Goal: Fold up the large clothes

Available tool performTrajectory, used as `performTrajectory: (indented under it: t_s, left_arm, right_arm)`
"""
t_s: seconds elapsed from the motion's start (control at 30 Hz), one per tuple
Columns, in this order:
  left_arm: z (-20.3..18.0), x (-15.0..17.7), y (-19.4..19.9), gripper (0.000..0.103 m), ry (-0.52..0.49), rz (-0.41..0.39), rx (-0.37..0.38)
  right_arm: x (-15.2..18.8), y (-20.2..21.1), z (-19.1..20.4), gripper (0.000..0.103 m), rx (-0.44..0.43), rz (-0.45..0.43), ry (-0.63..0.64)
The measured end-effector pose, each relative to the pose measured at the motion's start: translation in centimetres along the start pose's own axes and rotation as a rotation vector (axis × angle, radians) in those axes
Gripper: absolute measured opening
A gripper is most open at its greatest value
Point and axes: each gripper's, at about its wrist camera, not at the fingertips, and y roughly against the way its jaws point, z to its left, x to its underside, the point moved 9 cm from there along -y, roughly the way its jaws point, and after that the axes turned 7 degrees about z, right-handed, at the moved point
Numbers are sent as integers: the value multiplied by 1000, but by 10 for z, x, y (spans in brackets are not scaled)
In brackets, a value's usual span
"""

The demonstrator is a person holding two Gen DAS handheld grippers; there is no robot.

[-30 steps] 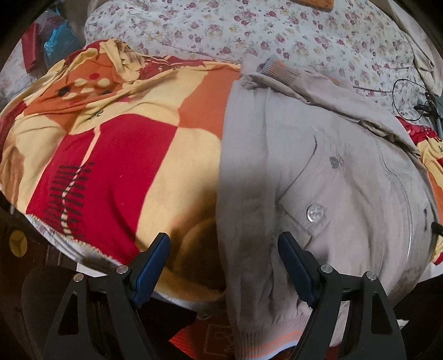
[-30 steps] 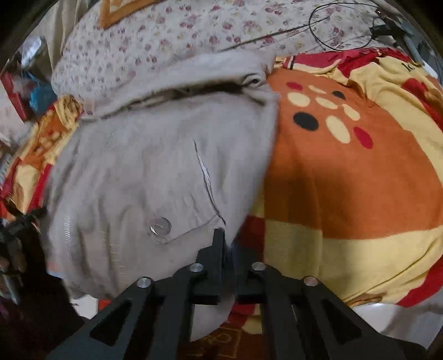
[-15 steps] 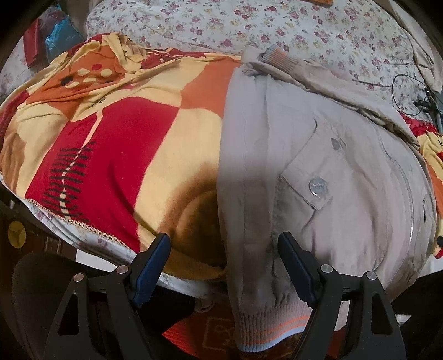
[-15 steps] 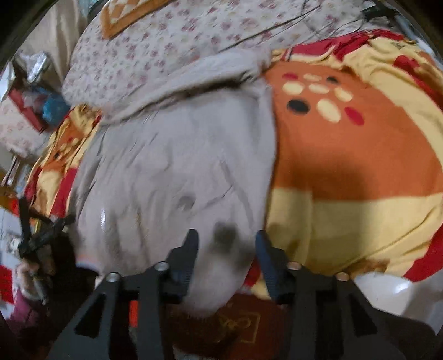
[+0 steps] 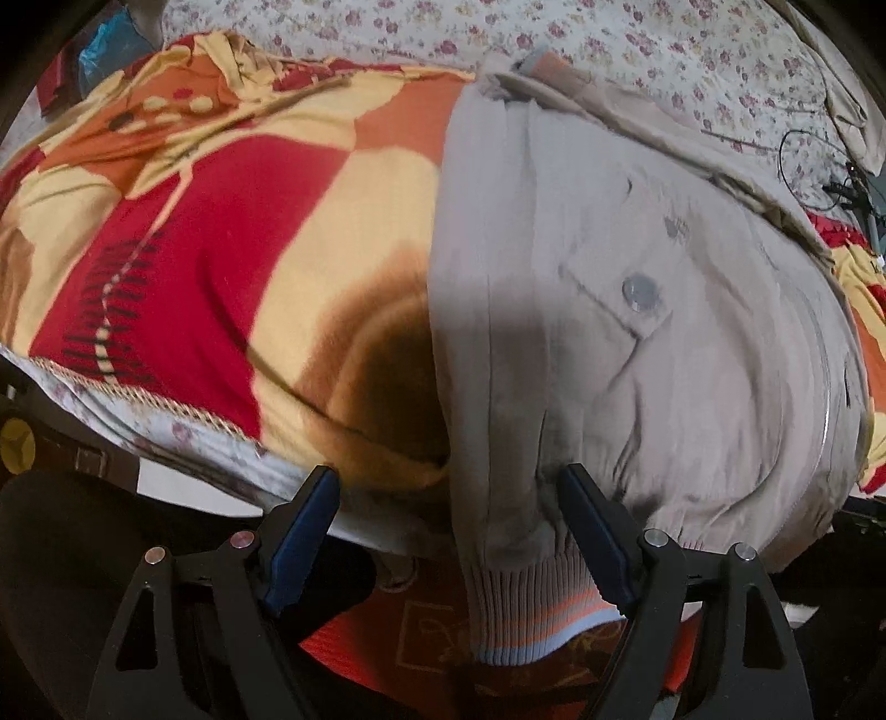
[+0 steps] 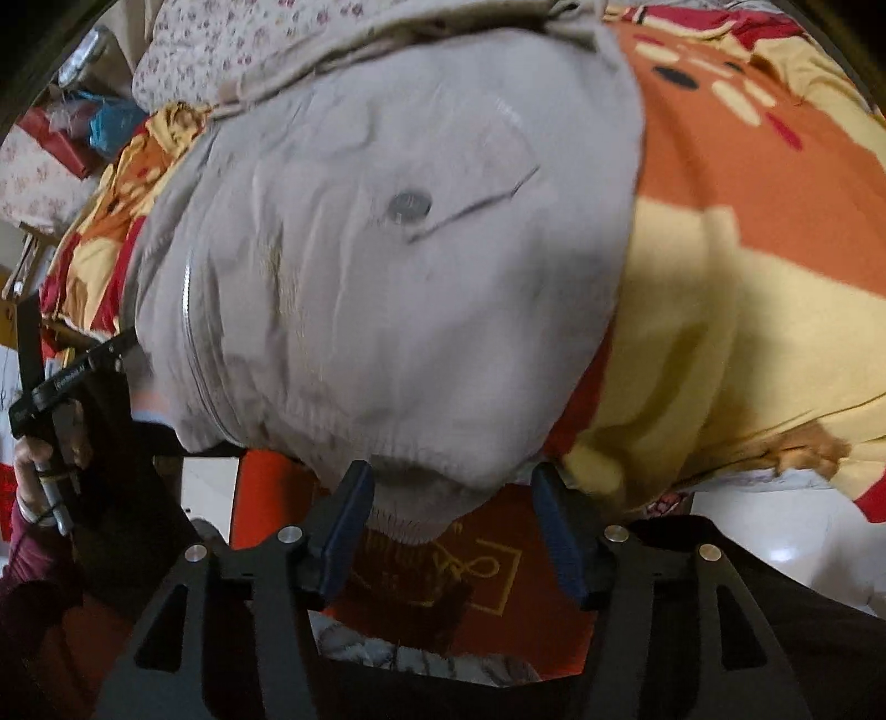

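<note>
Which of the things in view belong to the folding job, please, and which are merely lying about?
Part of the job:
- beige jacket
- left gripper, open
- right gripper, jaws just opened, hem between them

Just lying about:
- red and yellow blanket
- floral sheet
- black cable

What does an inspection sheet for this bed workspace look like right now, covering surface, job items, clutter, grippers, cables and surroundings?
Surface: red, orange and yellow blanket over a floral sheet on a bed.
Job's things: beige jacket lies on the blanket, its ribbed hem hanging over the bed's near edge.
Clutter: blue bag beyond the bed's far corner.
Grippers: left gripper open, hem between its fingers, pads clear. Right gripper open; its jaws have just been opening, the hem's other corner between them.
Cables: thin black cable on the sheet.
Surroundings: orange rug on the floor below.
</note>
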Motion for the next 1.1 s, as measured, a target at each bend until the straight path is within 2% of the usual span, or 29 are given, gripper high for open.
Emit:
performTrajectory:
  t_s: [0.27,0.43,0.73,1.0,1.03,1.1]
  left_arm:
    - [-11,4,-15,82,-35,43,20]
    - [-11,1,-19,82,-42,43,20]
    - [-13,8,-20,82,-34,41,24]
    - [-11,7,-21,82,-32,44,31]
    - [-11,8,-22,82,-33,44,30]
    - [-11,8,-21,82,-35,43,29]
  right_arm:
    - [2,-13,-5,62,-49,28,-22]
    - [1,-23,0,63,-96,34,-23]
    - [-2,-32,14,64,-96,53,23]
    - [-5,-34,18,64,-103,37,7]
    - [-6,-34,18,64,-105,35,5]
    - [-7,-32,17,57,-113,29,3]
